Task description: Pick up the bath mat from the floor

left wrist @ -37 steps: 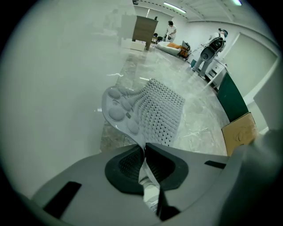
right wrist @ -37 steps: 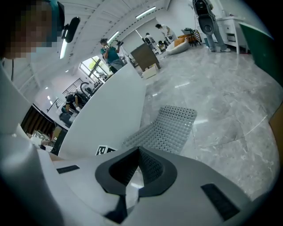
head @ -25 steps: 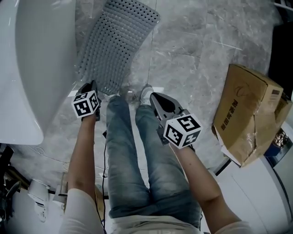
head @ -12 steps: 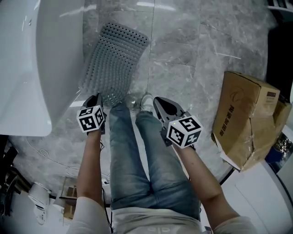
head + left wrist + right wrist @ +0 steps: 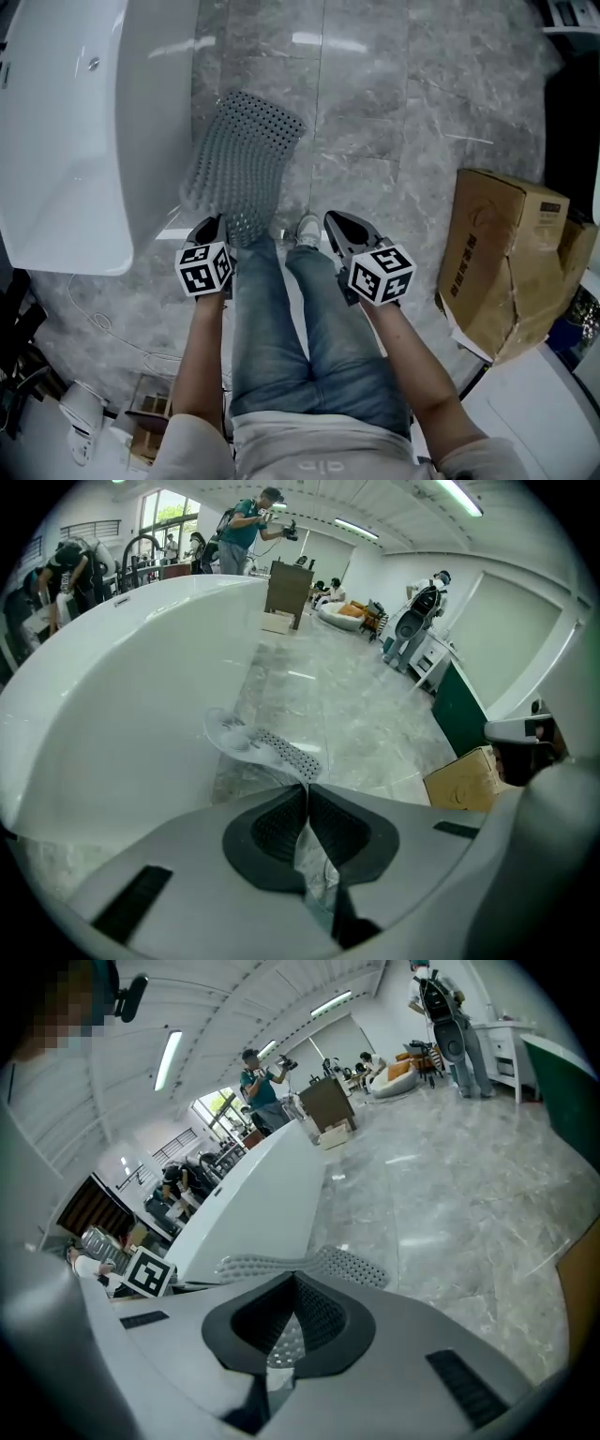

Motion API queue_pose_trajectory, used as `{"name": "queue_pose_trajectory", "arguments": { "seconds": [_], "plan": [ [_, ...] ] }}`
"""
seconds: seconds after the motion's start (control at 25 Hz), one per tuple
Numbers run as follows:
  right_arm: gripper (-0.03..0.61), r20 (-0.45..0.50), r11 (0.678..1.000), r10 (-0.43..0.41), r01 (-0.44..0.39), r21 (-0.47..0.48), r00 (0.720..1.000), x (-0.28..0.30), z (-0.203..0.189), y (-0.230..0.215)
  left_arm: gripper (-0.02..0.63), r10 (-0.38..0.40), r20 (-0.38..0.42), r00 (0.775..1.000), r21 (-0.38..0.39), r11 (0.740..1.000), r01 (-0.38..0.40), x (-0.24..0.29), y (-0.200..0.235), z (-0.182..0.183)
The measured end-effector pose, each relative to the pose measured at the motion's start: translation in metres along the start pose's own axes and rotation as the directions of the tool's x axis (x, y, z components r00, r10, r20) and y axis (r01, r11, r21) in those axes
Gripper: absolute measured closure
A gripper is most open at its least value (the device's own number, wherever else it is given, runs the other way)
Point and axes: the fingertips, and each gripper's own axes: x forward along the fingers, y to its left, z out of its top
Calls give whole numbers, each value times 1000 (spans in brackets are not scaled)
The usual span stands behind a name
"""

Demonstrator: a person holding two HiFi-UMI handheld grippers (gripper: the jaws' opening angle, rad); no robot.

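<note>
The grey perforated bath mat (image 5: 246, 159) stretches from the marble floor beside the bathtub up to my left gripper (image 5: 217, 225), which is shut on its near edge. In the left gripper view the mat (image 5: 274, 749) runs away from the closed jaw tips of the left gripper (image 5: 307, 786), and a pinched fold shows between the pads. My right gripper (image 5: 332, 221) hovers over the person's right shoe, to the right of the mat, with its jaws together and nothing held. The right gripper view shows the mat (image 5: 349, 1263) beyond the right gripper (image 5: 294, 1279).
A white bathtub (image 5: 75, 141) fills the left side. A torn cardboard box (image 5: 506, 262) stands at the right. The person's jeans-clad legs (image 5: 291, 328) and shoes are below the grippers. Cables (image 5: 103, 323) lie on the floor at lower left. People stand far off in the room.
The view has risen and both grippers have come up with it. The left gripper keeps its hold on the mat's near edge, and the mat looks smaller and farther below.
</note>
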Motion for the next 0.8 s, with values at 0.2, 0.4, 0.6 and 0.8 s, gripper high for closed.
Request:
{"name": "queue_pose_trajectory", "arguments": {
  "seconds": [0.2,0.4,0.6,0.8],
  "plan": [
    [552,22,1000,14,-14,-22,1000,-16,25,21,584,-1,33,999,0,1000,1,-38,-11,25],
    [552,40,999,26,-24,-41,999,-29,49,45,584,-11,76,997,-10,1000,12,-72,-17,53],
    [552,61,998,34,-30,-57,998,-41,74,64,586,-33,103,994,-53,998,38,-100,-26,76],
    [552,88,996,48,-41,-80,995,-56,101,88,586,-52,145,988,-64,996,61,-133,-37,105]
  ]
}}
